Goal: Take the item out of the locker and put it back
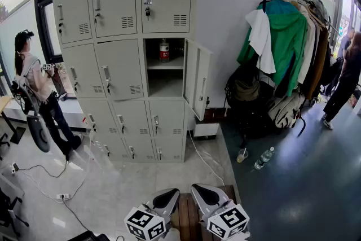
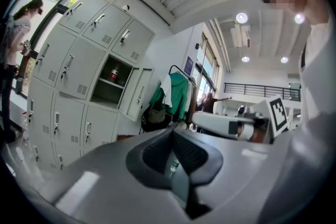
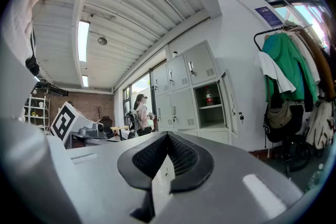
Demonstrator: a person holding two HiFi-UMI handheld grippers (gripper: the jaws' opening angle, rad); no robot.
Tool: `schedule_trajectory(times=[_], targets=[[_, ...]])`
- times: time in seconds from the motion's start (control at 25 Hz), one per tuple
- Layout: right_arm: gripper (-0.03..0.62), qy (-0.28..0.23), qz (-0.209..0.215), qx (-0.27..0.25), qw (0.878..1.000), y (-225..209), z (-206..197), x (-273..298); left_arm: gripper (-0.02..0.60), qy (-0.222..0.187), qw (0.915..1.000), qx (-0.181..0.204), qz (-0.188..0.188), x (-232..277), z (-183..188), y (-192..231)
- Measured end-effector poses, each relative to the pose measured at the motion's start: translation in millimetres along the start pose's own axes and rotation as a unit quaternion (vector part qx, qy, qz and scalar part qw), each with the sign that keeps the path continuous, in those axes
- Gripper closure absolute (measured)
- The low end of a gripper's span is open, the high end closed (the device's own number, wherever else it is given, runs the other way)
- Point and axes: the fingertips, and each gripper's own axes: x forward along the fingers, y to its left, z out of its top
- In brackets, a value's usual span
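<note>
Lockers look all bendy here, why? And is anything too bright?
Left gripper view: the wide-angle lens bows the lockers, corners go dark. Right gripper view: the ceiling strip light glares white. Head view: locker edges curve, the dark floor shines softly.

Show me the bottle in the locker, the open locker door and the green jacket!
bottle [image 1: 164,51]: head view, its red label.
open locker door [image 1: 198,80]: head view, its inner face.
green jacket [image 1: 287,36]: head view, its chest.
</note>
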Motion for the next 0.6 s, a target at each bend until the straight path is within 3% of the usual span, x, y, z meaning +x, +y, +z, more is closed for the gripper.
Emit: schedule_trajectory(times=[0.32,0.6], targets=[[0.594,-0.009,-0.008,-0.011,1.0,-48.0,12.5,79.6,0.574,-0.005,0.9999,0.009,-0.01,56.1,31.6,69.2],[0.594,-0.021,-0.017,-0.038,0.999,-93.5,46.0,183.4,0.574,-0.019,0.999,0.034,-0.023,111.8,93.4,154.8]])
